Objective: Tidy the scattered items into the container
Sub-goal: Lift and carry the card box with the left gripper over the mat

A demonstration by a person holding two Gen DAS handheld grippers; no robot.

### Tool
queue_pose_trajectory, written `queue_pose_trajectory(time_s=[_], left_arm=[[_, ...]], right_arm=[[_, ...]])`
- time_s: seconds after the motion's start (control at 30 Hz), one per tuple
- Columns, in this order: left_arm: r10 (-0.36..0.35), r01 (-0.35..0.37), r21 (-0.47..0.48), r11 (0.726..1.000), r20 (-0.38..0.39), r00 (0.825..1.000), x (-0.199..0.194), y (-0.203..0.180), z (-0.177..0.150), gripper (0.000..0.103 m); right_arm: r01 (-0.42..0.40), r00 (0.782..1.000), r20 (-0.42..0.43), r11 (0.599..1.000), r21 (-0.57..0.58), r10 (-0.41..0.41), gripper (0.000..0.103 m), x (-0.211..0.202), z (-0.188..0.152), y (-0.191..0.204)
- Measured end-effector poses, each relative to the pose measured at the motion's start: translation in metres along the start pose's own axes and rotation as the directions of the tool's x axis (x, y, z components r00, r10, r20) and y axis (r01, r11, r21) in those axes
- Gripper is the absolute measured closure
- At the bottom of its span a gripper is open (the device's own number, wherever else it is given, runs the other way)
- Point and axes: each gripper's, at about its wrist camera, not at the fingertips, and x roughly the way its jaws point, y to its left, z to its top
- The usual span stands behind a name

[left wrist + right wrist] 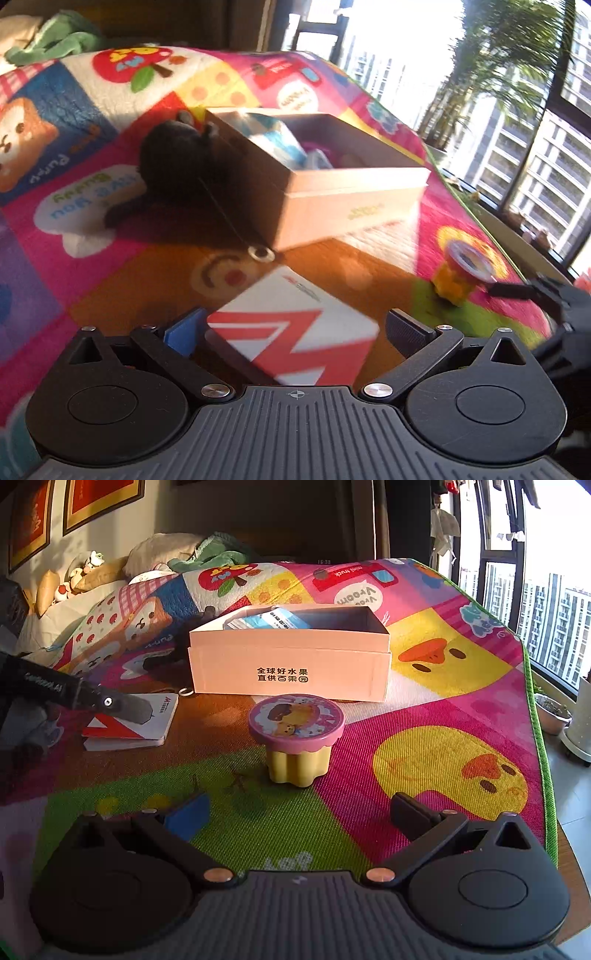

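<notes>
A pink cardboard box (288, 672) stands open on the colourful play mat, with a blue-and-white packet (266, 622) inside; it also shows in the left wrist view (354, 206). A red-and-white booklet (295, 325) lies flat between the open fingers of my left gripper (295, 332), which hovers over it; the booklet also shows in the right wrist view (127, 723). A yellow cup with a pink lid (295, 738) stands upright in front of the box, ahead of my open, empty right gripper (295, 812). A black plush toy (173, 158) with a cord and ring (260, 253) lies left of the box.
The play mat (443, 738) ends at a green edge on the right, next to windows and plant pots (554, 712). Pillows and soft toys (85, 572) lie at the back left. A green cloth (59, 37) lies behind the mat.
</notes>
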Motion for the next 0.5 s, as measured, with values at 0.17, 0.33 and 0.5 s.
queue_pose_trajectory(time_s=[0.17, 0.33, 0.5], left_arm=[[0.01, -0.009, 0.072, 0.997, -0.009, 1.0, -0.013, -0.035, -0.019, 0.0], [0.126, -0.125, 0.118, 0.985, -0.004, 0.992, -0.011, -0.053, -0.027, 0.0], [0.134, -0.133, 0.112, 0.985, -0.003, 0.991, -0.011, -0.051, -0.027, 0.0]], right_arm=[[-0.002, 1.0, 0.001, 1.0, -0.002, 0.002, 0.0, -0.001, 0.0, 0.0], [-0.04, 0.997, 0.068, 0.999, 0.029, 0.038, 0.0, -0.016, 0.011, -0.005], [0.032, 0.986, 0.168, 0.999, -0.042, -0.025, 0.009, -0.023, 0.033, 0.01]])
